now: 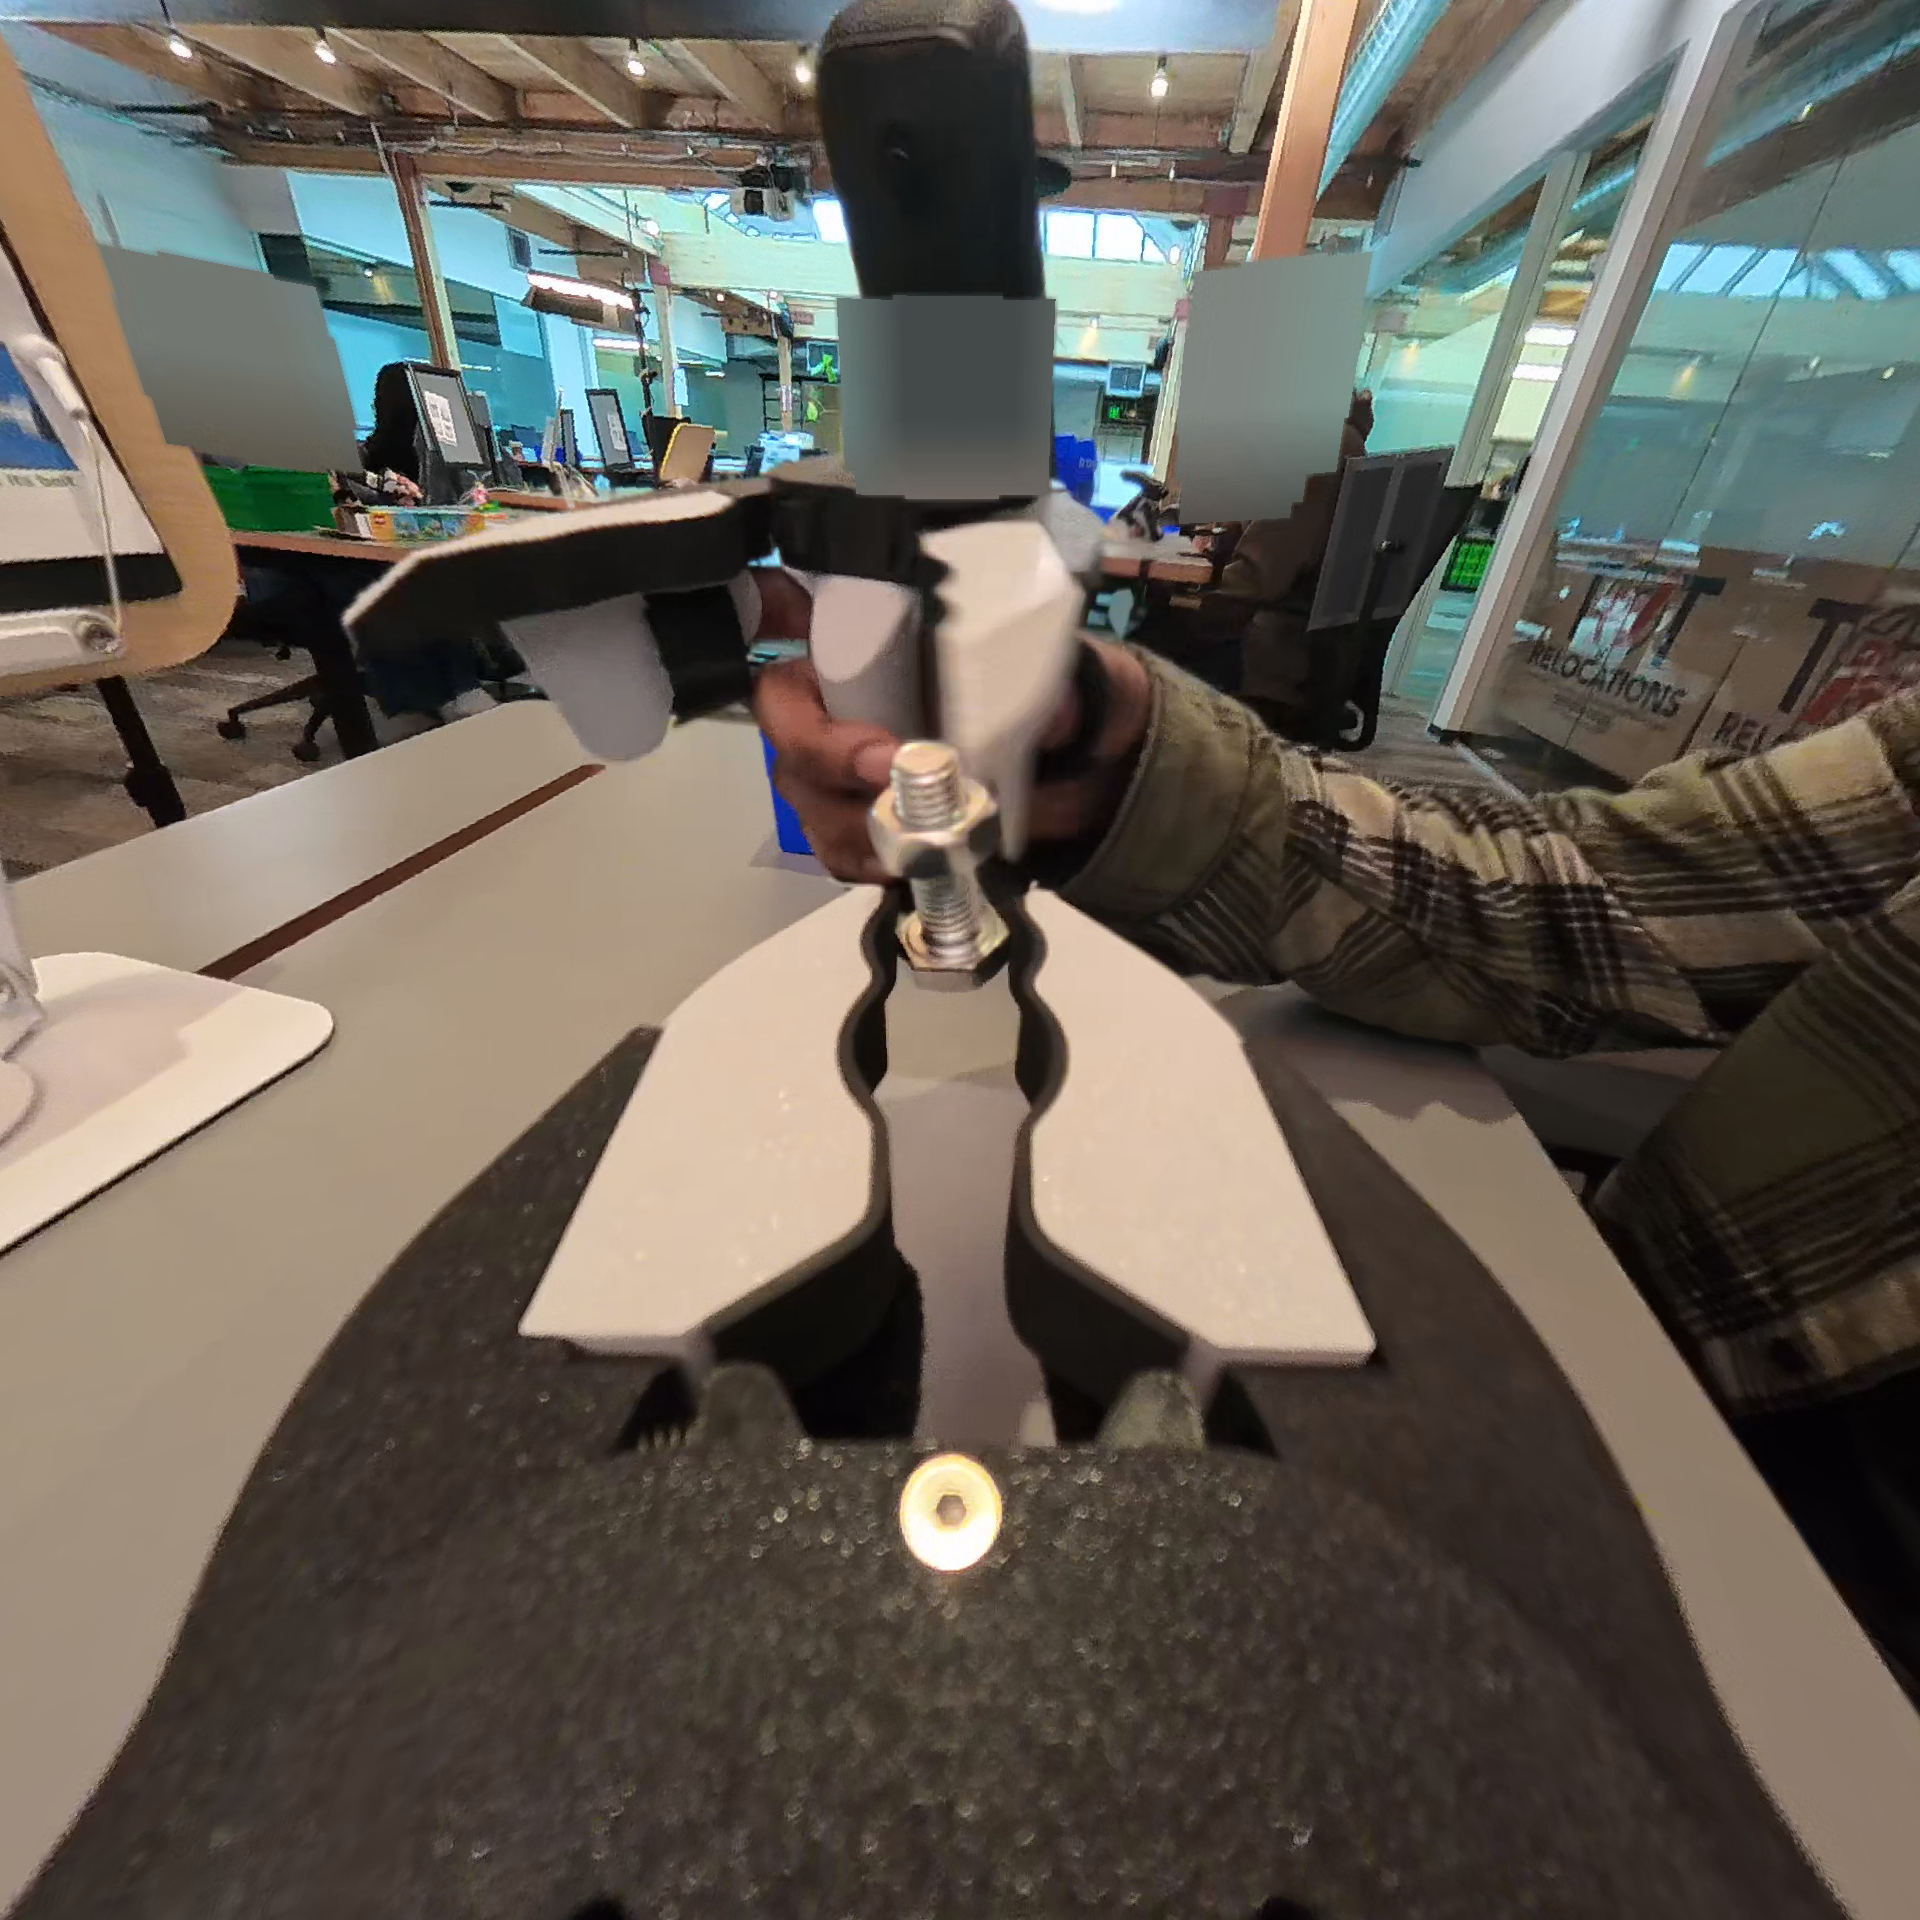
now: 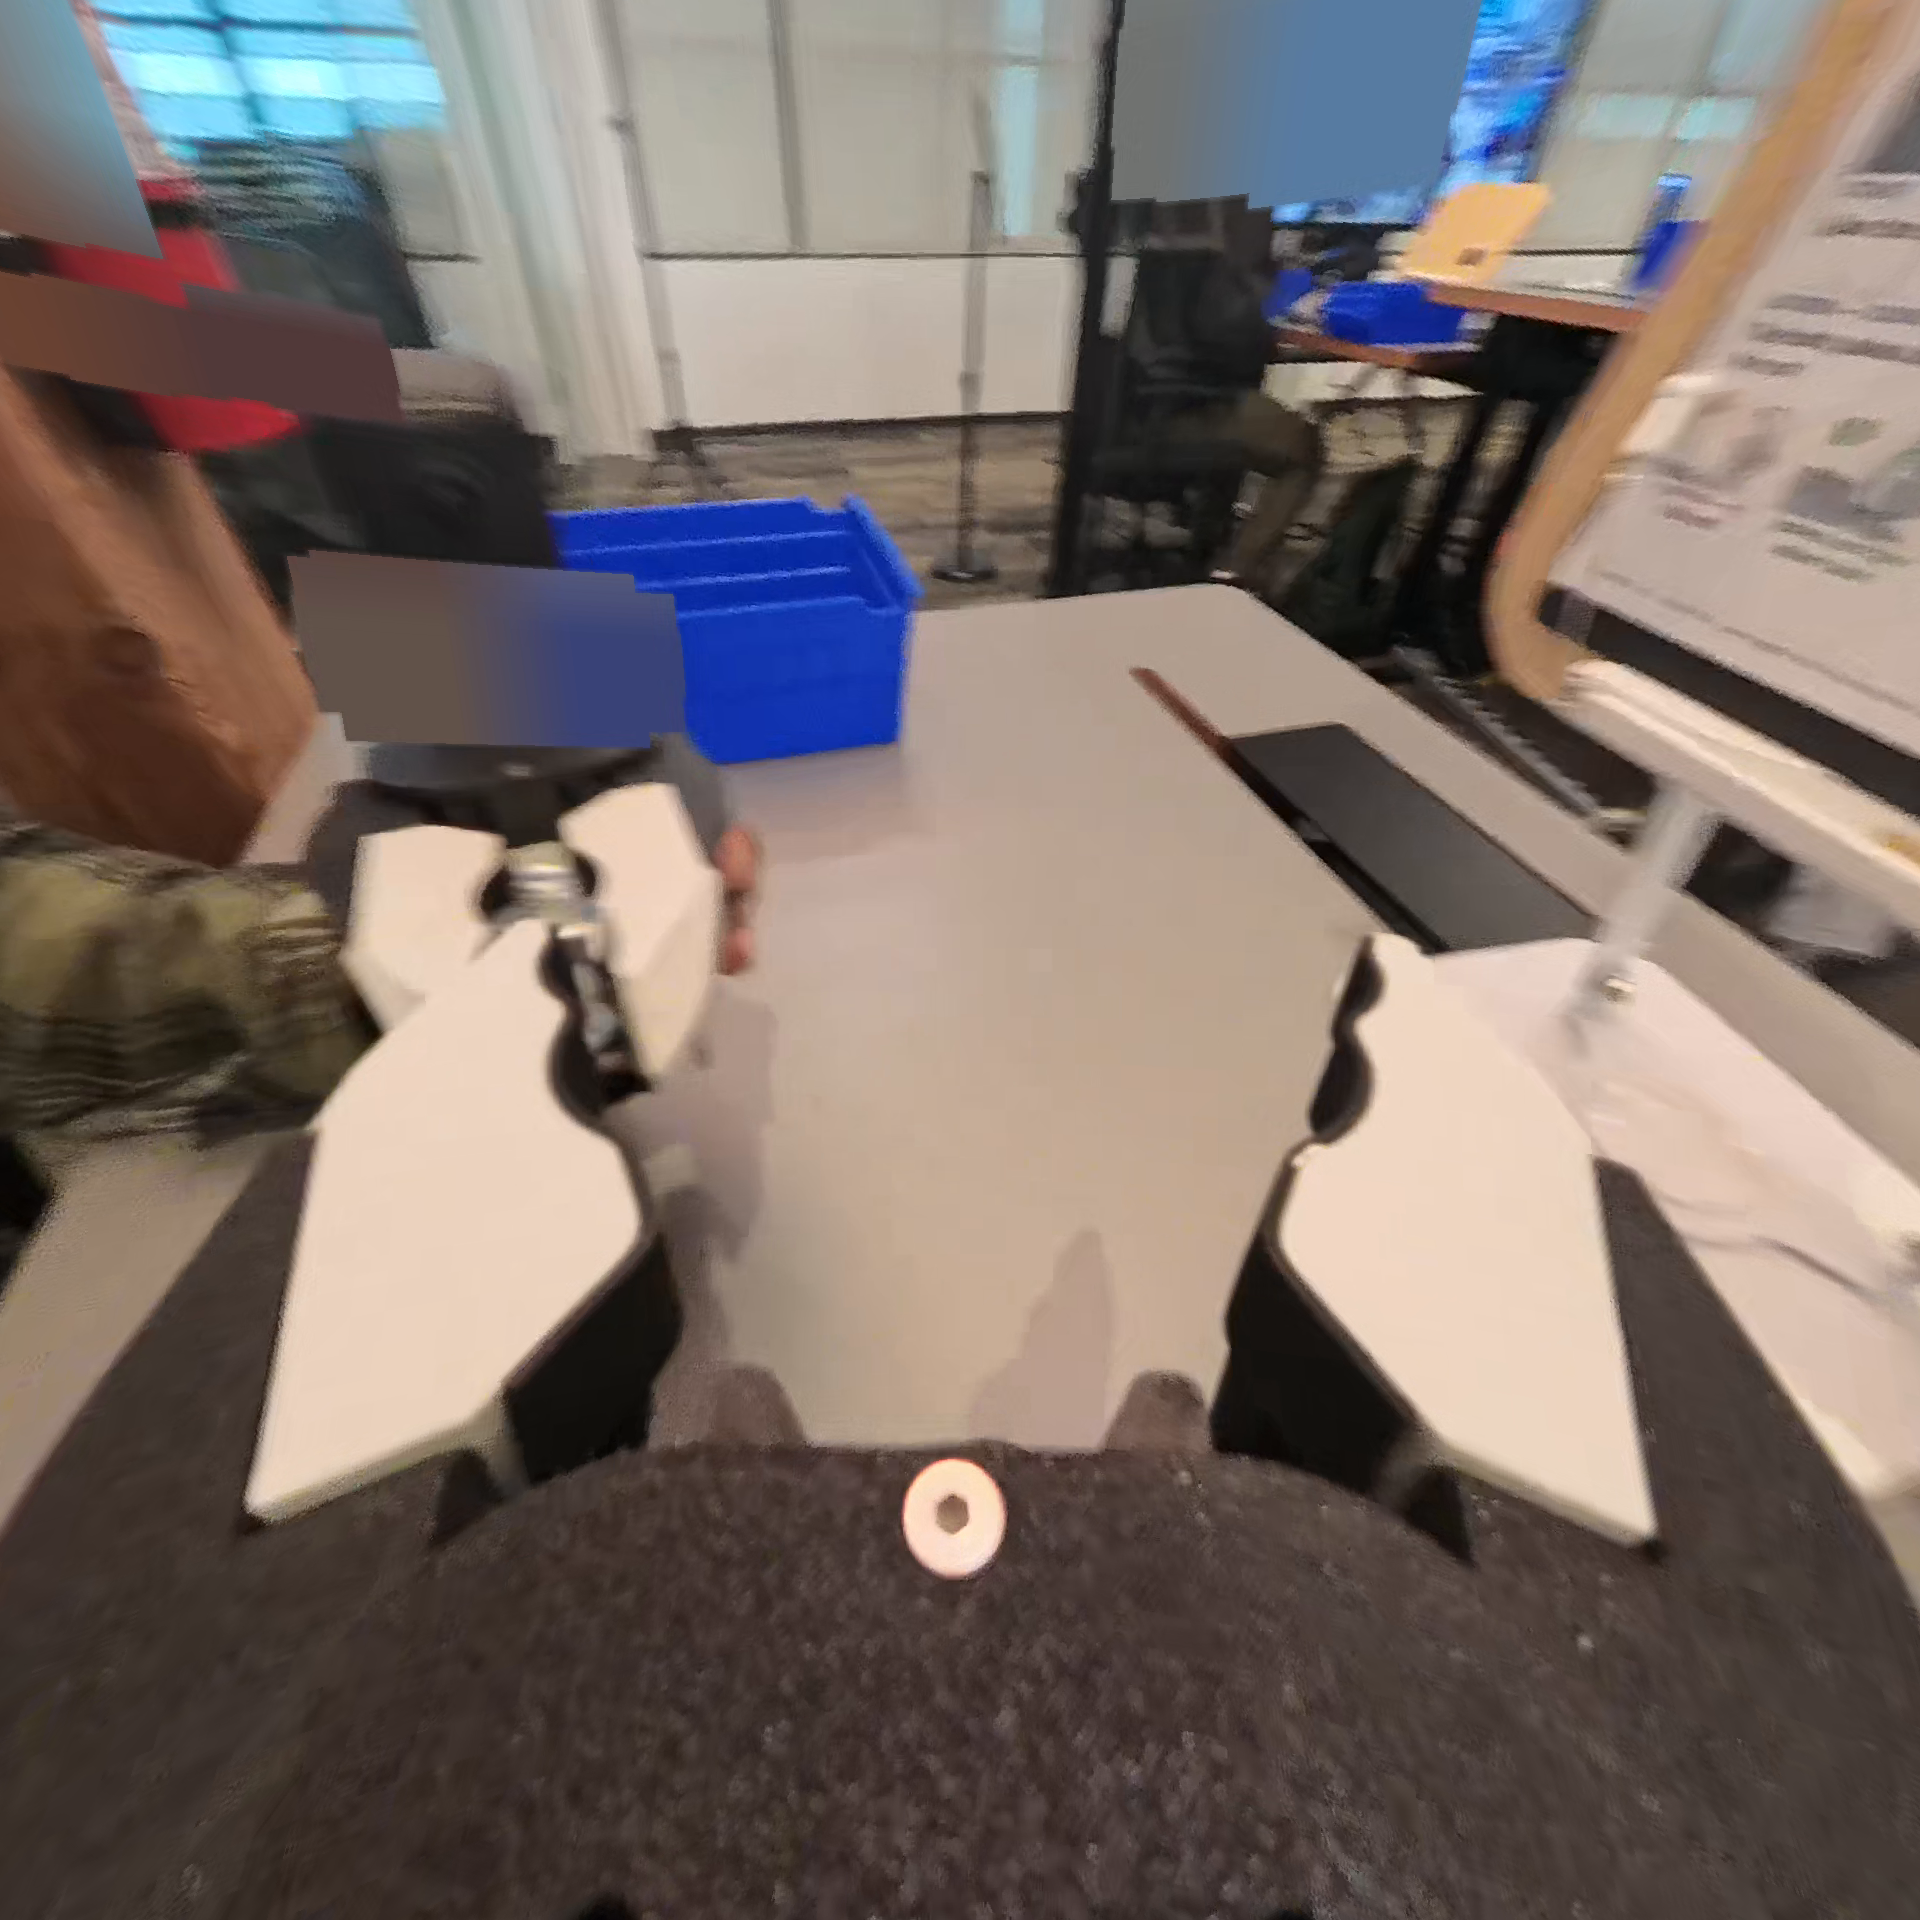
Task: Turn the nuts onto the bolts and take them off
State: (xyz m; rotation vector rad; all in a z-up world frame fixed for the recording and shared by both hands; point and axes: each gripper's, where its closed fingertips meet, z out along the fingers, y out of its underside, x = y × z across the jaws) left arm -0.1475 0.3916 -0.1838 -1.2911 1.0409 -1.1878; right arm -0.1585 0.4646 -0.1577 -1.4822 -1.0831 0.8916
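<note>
Grey table (image 2: 997, 831): left gripper (image 1: 951, 935) jaws clamp bolt (image 1: 940, 873); right gripper (image 2: 961, 1049) jaws apart, blurred, perhaps moving.

The left wrist view sits just behind its own tongs (image 1: 948, 940), low over the grey desk (image 1: 436, 956), facing an open office. The right wrist view looks along its tongs (image 2: 961, 1049) across the same desk (image 2: 1018, 831) toward a blue bin (image 2: 790, 644). Each catches the other's tongs; the bolt (image 1: 935, 862) appears in both.

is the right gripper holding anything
No, the right gripper stands wide open over the bare table, with nothing between its fingers.
</note>
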